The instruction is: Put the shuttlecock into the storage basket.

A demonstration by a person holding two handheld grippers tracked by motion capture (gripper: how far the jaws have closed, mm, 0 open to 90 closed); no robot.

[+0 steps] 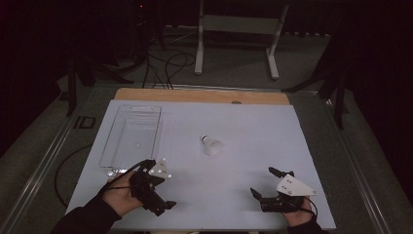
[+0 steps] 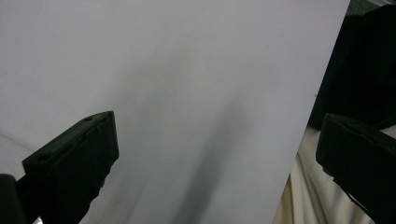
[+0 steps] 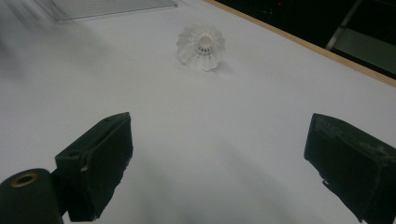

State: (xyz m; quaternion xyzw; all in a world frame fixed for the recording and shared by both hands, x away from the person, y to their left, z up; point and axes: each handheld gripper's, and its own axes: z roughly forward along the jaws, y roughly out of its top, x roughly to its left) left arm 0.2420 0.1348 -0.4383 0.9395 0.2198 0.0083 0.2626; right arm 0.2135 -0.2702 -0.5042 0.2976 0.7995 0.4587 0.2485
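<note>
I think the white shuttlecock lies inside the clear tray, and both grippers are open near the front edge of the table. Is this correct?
Not quite. The shuttlecock lies on the bare white table, to the right of the clear tray, as the high view shows. The rest holds: the left gripper and right gripper are open near the front edge.

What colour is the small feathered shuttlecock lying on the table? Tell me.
White; the small feathered shuttlecock shows best in the right gripper view.

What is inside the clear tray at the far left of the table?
The clear tray looks empty: the white table shows through its floor, apart from a tiny pale speck. The shuttlecock lies outside it. The tray's near end is partly covered by the left hand-held gripper.
</note>
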